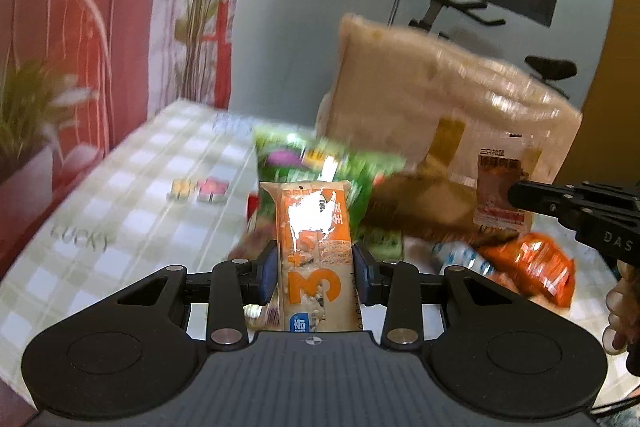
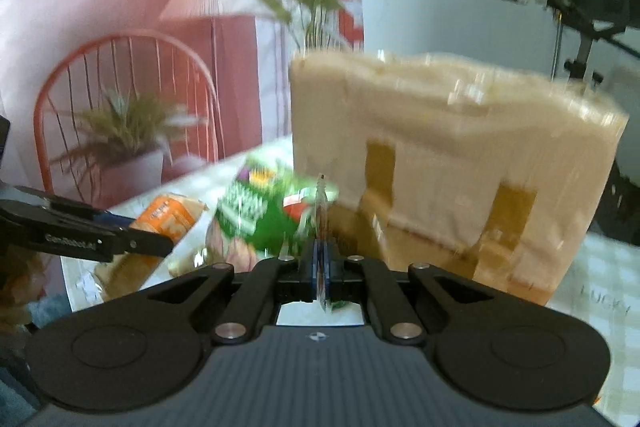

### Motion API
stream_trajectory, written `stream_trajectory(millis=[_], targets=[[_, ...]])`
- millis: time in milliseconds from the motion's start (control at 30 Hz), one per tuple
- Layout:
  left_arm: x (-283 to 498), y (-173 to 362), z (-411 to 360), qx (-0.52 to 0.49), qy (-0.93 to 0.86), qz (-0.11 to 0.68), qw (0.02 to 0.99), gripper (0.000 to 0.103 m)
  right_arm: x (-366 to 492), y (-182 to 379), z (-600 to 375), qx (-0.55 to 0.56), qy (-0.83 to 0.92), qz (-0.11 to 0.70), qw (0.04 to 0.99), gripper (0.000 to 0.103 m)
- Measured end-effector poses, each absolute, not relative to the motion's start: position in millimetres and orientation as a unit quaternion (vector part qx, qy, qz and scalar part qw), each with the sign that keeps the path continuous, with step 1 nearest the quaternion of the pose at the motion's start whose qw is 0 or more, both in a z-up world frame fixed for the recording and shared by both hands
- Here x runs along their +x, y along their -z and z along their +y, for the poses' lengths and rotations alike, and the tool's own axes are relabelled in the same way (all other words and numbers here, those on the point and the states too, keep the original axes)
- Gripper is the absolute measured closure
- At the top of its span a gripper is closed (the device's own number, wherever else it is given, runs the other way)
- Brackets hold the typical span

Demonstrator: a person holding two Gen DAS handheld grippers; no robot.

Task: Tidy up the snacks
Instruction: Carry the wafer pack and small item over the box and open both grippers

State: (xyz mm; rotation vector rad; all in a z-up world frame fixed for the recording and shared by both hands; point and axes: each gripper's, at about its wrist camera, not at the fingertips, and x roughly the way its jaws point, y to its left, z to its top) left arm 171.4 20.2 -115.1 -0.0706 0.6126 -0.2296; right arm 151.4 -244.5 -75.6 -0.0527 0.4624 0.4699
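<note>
We hold orange bar (image 1: 314,255) in left gripper (image 1: 315,273), jaws clamped on its sides. Right gripper (image 2: 320,267) pinched shut on thin packet edge (image 2: 321,227). Both lifted above table (image 1: 120,187). Step: carry. Next: aim into bag (image 2: 452,163) mouth.

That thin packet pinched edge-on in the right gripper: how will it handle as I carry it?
Likely floppy: the right gripper pinches only the thin packet by its flat sealed edge, so the rest may swing. Probably light, since it looks almost flat. Its glossy film could slip, so move gently.
</note>
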Motion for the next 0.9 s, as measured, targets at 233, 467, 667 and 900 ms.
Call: stream_trajectory(millis=[233,467,667,900], targets=[[191,63,4,-0.036,0.135,0.239,0.961,0.063,149,34,-260,-0.007,-0.235,0.158,0.959,0.1],[228,16,-24,-0.046,0.167,0.195,0.965,0.063,169,-10,-292,0.026,-0.211,0.115,0.97,0.1],[270,-7,-50,-0.049,0.184,0.174,0.966,0.063,210,-26,-325,0.046,-0.152,0.127,0.979,0.1],[330,-7,-93,-0.015,0.177,0.189,0.966,0.063,252,-13,-348,0.065,-0.091,0.184,0.977,0.1]])
